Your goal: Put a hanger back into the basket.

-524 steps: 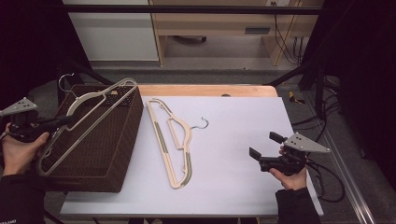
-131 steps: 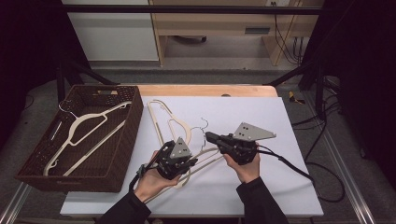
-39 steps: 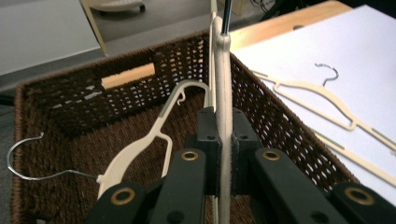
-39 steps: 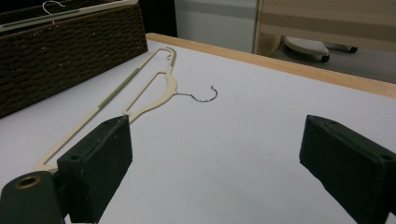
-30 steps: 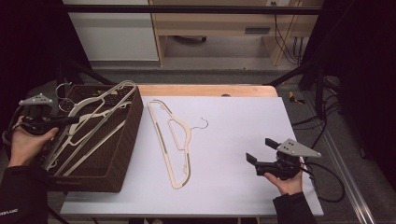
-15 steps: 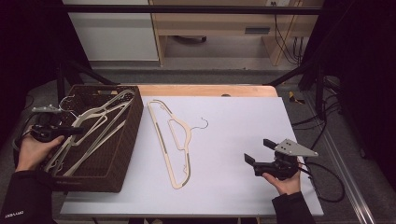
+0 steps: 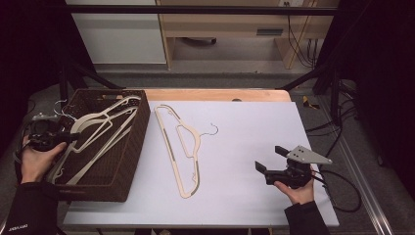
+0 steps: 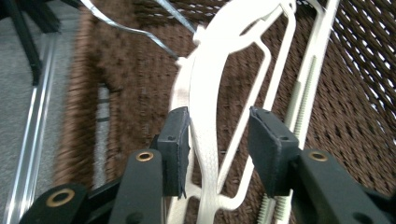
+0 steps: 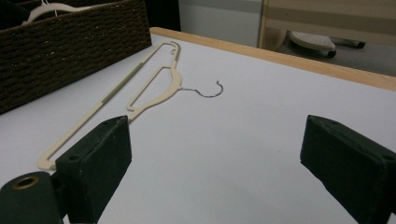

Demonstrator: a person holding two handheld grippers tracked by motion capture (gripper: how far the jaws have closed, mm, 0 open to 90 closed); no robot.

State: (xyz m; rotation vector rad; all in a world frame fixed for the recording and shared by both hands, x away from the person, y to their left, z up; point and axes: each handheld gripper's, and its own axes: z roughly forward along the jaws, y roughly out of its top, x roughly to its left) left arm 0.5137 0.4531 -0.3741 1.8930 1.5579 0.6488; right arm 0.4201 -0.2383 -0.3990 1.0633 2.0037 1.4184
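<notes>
1. The cream plastic hanger [image 8: 205, 107] lies in the brown wicker basket [image 7: 128, 161] at the left end of the table; its flat ribbed arm runs between the left gripper's [image 8: 218, 140] black pads [image 8: 175, 140]; these jaws have just been opening, and the far pad stands clear of the arm while the near pad sits against it or just beside it.
2. The left hand [image 7: 36, 159] reaches over the basket's left rim, holding its gripper [image 7: 46, 138] about level and pointing into the basket.
3. A second cream hanger [image 8: 303, 93], with a ribbed grip strip, lies beside the first on the basket's woven floor; thin wire hooks [image 8: 135, 30] cross above them.
4. A third cream hanger [image 7: 181, 147], with a wire hook, lies flat on the white tabletop [image 7: 244, 127] just right of the basket.
5. The right gripper [image 7: 270, 161] rests well right of the basket, low over the tabletop, jaws wide apart with nothing between them; a grey three-cornered plate [image 7: 306, 155] tops it.
</notes>
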